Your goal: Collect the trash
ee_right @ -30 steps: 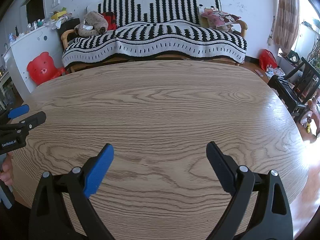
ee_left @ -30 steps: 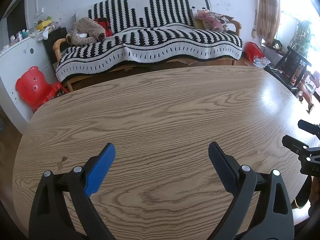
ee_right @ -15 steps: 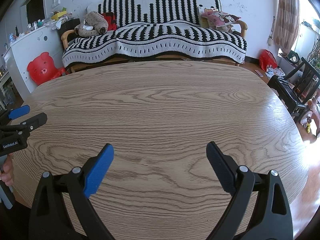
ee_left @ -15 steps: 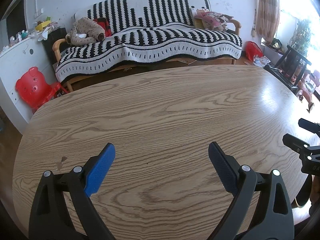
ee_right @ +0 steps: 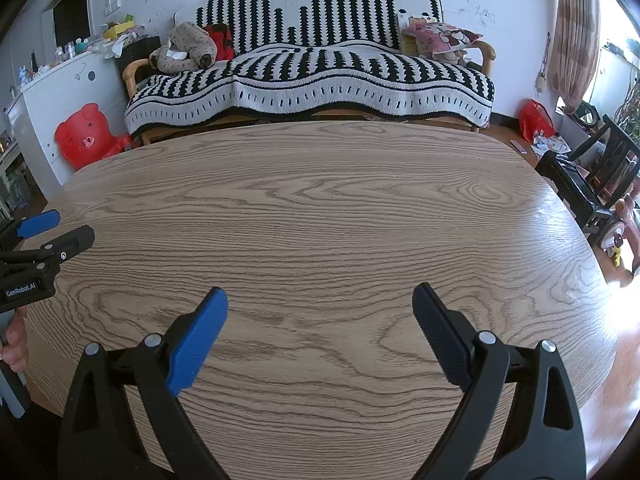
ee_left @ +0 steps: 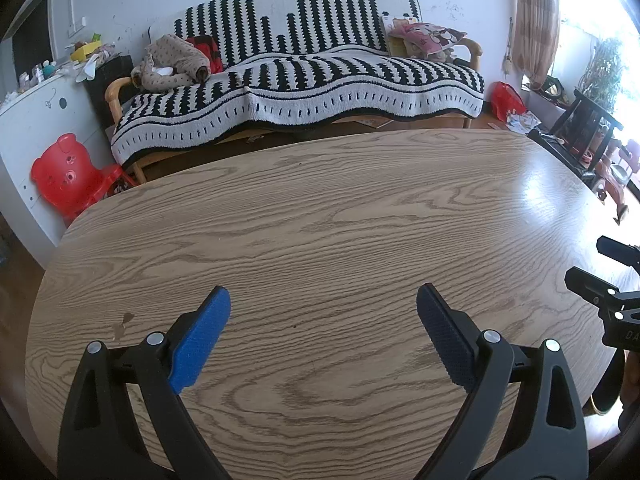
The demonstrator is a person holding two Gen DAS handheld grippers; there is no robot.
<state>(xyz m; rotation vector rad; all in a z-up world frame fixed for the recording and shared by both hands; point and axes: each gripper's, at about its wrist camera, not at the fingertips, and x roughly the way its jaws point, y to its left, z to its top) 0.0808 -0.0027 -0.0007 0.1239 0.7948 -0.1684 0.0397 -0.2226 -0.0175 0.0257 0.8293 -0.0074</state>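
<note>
- Wood-grain oval table fills both wrist views; top is bare apart from a small chipped mark at 9 o'clock of the left view.
- Left claw released, jaws spread wide, blue pads hang over the table's near part, gripping nothing.
- Right claw released too, jaws wide apart, nothing between them, over the near table edge.
- Right view: left claw also shows at 9 o'clock, at the table's edge, with a person's fingers on its handle.
- Left view: right claw's black tips sit at 3 o'clock, over the table rim.
- Trash: none visible on the table. Scattered paper scraps lie on the floor at 2 o'clock, next to a red bag, well apart from both claws.
- Background at 12 o'clock: sofa under a black-and-white striped blanket, pink cushion on its right end, brown bundle of clothes on its left end.
- Red bear-shaped chair at 10 o'clock by a white cabinet.
</note>
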